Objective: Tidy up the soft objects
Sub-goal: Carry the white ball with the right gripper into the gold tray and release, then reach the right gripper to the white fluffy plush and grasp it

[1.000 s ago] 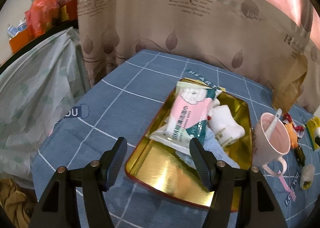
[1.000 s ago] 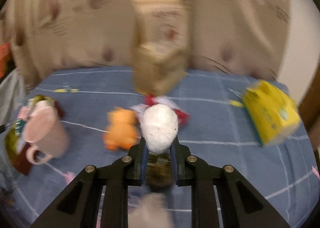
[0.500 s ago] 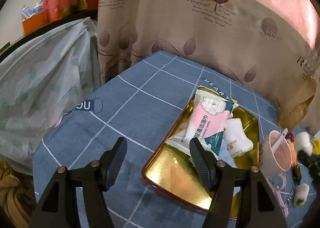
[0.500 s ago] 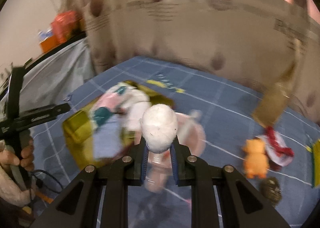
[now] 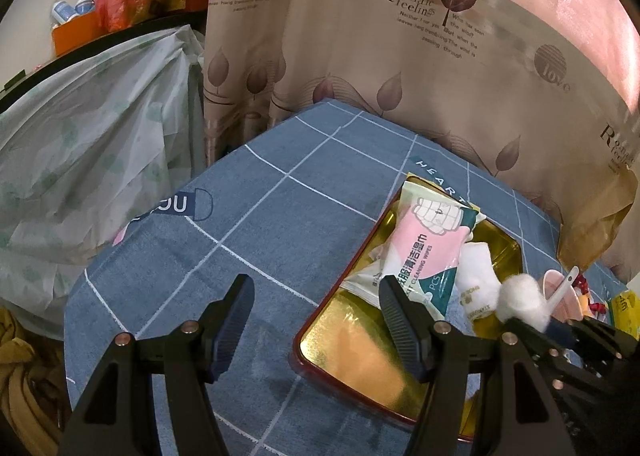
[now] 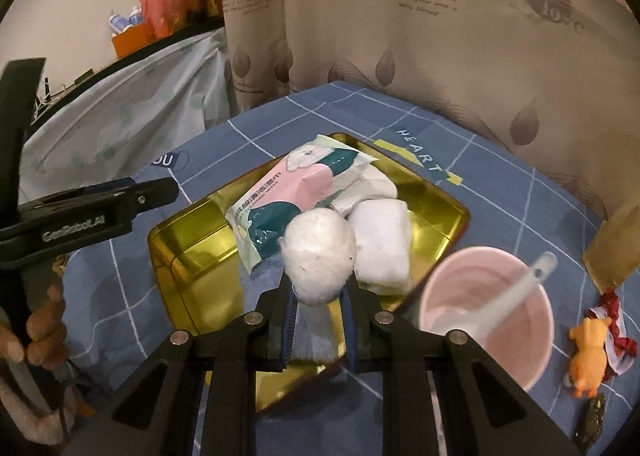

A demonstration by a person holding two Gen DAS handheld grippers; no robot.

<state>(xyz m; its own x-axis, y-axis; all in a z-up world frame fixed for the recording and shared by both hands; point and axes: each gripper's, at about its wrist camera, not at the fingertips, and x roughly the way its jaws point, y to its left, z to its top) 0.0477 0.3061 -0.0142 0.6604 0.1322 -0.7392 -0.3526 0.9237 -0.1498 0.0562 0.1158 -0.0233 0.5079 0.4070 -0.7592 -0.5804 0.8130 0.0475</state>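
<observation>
A table under a blue checked cloth point(image 5: 248, 223) stands against a leaf-printed curtain point(image 5: 400, 55), with a gold tray point(image 5: 360, 352) set on the cloth.

In the left wrist view, the left gripper point(image 5: 316, 320) is held with its fingers spread and nothing between them, low over the cloth at the tray's near left corner. A pack of wipes point(image 5: 424, 252) and a white folded cloth point(image 5: 478, 280) lie toward the tray's far end. At the tray's right edge, the white fluffy ball point(image 5: 520, 302) is seen pinched at the tip of the right gripper point(image 5: 538, 326), in front of the pink cup point(image 5: 560, 296).

In the right wrist view, the right gripper point(image 6: 320, 308) is closed on the fluffy ball point(image 6: 320, 256), which bulges above and ahead of the fingertips. It is held over the tray's point(image 6: 188, 240) near edge, with the wipes point(image 6: 288, 199) and the folded cloth point(image 6: 382, 244) just beyond. Bare gold floor lies to the left of the ball, toward the left gripper point(image 6: 120, 199). The cup point(image 6: 488, 308) with its spoon stands just off the tray's right edge, and an orange toy point(image 6: 590, 348) further right. The release is judged to belong to the right hand alone, slightly forward and down onto the tray.
</observation>
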